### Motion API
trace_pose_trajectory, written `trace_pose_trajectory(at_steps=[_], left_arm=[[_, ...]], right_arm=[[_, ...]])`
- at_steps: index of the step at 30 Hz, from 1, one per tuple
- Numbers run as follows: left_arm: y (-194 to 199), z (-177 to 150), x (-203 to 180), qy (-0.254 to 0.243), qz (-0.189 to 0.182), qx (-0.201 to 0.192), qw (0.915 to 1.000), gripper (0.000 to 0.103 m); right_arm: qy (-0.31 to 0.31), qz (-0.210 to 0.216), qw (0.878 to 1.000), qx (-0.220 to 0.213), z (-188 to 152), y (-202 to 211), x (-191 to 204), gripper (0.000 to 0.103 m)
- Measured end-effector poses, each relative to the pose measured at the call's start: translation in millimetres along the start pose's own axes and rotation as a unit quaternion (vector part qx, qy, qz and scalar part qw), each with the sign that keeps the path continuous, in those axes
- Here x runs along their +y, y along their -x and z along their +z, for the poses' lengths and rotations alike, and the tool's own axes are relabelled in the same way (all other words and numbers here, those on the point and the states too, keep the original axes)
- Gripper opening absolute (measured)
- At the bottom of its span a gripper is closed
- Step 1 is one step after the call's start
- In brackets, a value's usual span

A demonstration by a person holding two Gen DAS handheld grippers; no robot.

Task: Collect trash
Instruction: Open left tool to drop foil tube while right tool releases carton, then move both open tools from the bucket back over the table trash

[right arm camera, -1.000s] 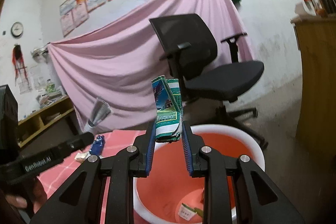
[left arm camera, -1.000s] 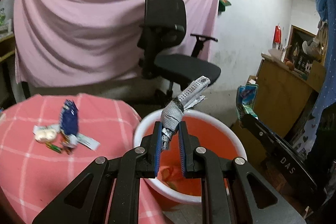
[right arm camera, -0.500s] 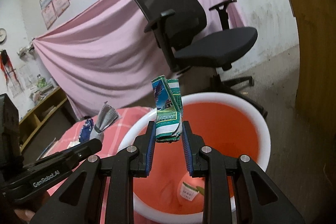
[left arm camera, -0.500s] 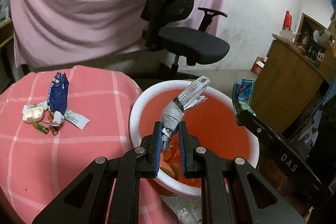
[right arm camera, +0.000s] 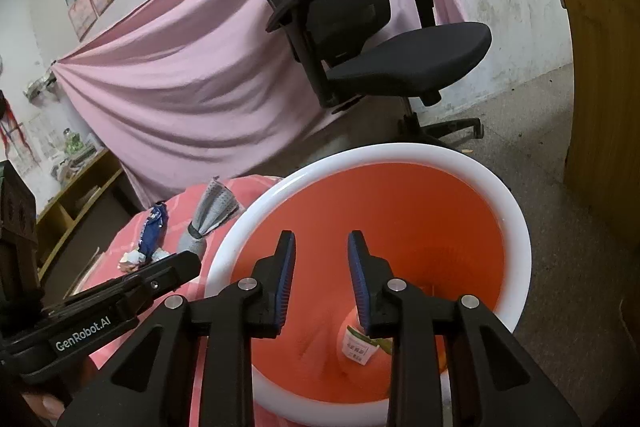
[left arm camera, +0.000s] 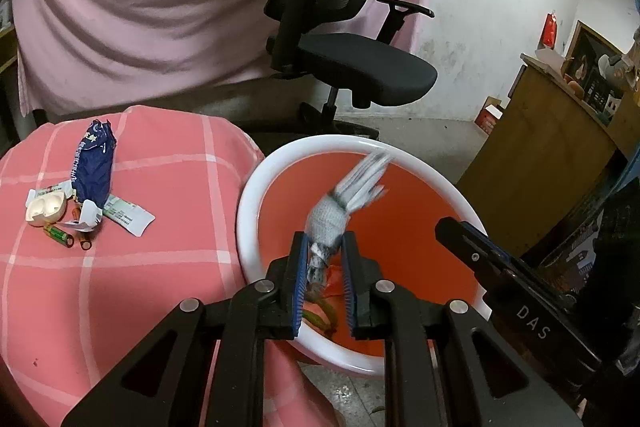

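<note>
The left tongs (left arm camera: 323,261) loosely hold a gray wrapper (left arm camera: 332,215) over the orange bucket (left arm camera: 420,195) at frame center. The right tongs (right arm camera: 320,267) are opening, empty.

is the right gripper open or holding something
Open, its jaws opening. The right gripper has nothing between its blue pads; only the orange inside of the bin shows through the gap.

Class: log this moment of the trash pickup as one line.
left gripper: grey wrapper between jaws, grip unclear | right gripper: opening, empty | both over bin
</note>
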State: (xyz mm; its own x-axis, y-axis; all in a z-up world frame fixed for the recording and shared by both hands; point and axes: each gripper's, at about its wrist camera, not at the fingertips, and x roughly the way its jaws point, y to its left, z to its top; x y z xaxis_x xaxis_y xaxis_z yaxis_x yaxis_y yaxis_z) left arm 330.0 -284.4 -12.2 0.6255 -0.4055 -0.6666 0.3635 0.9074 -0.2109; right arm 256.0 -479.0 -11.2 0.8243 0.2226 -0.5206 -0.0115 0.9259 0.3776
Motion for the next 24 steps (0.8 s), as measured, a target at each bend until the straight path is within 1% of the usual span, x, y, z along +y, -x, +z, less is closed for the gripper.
trace_pose_trajectory(at_steps=[3,5,9,10,11,12,13,14,16,19,21,22,23,24], left_arm=[[2.1,0.0,1.2,0.0,-0.002,-0.001,1.0,0.016],[3.4,1.3,2.3,0.0,-0.001,-0.005,1.0,0.024],[11.9,1.1,7.7,0.006,-0.002,-0.019,0.9998,0.026],[14.6,1.4,9.4,0.008,0.0,-0.023,0.9997,0.026],[17.6,1.1,11.1,0.01,0.001,-0.027,0.9996,0.026],[20.8,1.6,13.3,0.011,0.003,-0.032,0.9994,0.027],[24.9,2.1,15.7,0.012,0.005,-0.038,0.9992,0.029],[28.8,2.5,16.8,0.013,0.007,-0.044,0.9989,0.032],[39.0,2.8,21.5,0.014,0.014,-0.059,0.9981,0.035],[52.7,4.5,28.3,0.012,0.024,-0.076,0.9968,0.036],[61.6,4.4,33.3,0.012,0.031,-0.087,0.9957,0.039],[66.5,4.4,36.3,0.013,0.035,-0.093,0.995,0.043],[70.6,4.3,38.5,0.014,0.038,-0.098,0.9943,0.046],[75.7,3.8,41.9,0.016,0.041,-0.106,0.9934,0.047]], right_arm=[[0.0,0.0,1.0,-0.003,-0.7,1.0,0.8,0.029],[0.001,0.0,1.0,-0.007,0.7,1.6,2.0,0.033],[0.008,-0.003,1.0,-0.018,3.7,4.0,6.1,0.034],[0.009,-0.003,1.0,-0.022,5.4,4.9,7.1,0.036],[0.009,-0.002,1.0,-0.029,6.5,7.1,7.8,0.042],[0.009,-0.001,0.999,-0.036,7.5,8.8,8.9,0.045],[0.009,0.001,0.999,-0.043,8.6,10.9,10.6,0.049],[0.01,0.002,0.999,-0.051,10.4,13.3,12.3,0.049],[0.013,0.004,0.998,-0.063,13.1,16.7,17.1,0.052],[0.02,0.007,0.997,-0.079,16.4,20.8,25.9,0.055],[0.026,0.011,0.995,-0.092,18.1,24.6,33.1,0.063],[0.029,0.012,0.995,-0.1,18.9,26.3,36.4,0.072],[0.031,0.015,0.993,-0.109,19.5,28.5,40.0,0.077],[0.034,0.018,0.993,-0.116,20.0,29.9,43.6,0.078]])
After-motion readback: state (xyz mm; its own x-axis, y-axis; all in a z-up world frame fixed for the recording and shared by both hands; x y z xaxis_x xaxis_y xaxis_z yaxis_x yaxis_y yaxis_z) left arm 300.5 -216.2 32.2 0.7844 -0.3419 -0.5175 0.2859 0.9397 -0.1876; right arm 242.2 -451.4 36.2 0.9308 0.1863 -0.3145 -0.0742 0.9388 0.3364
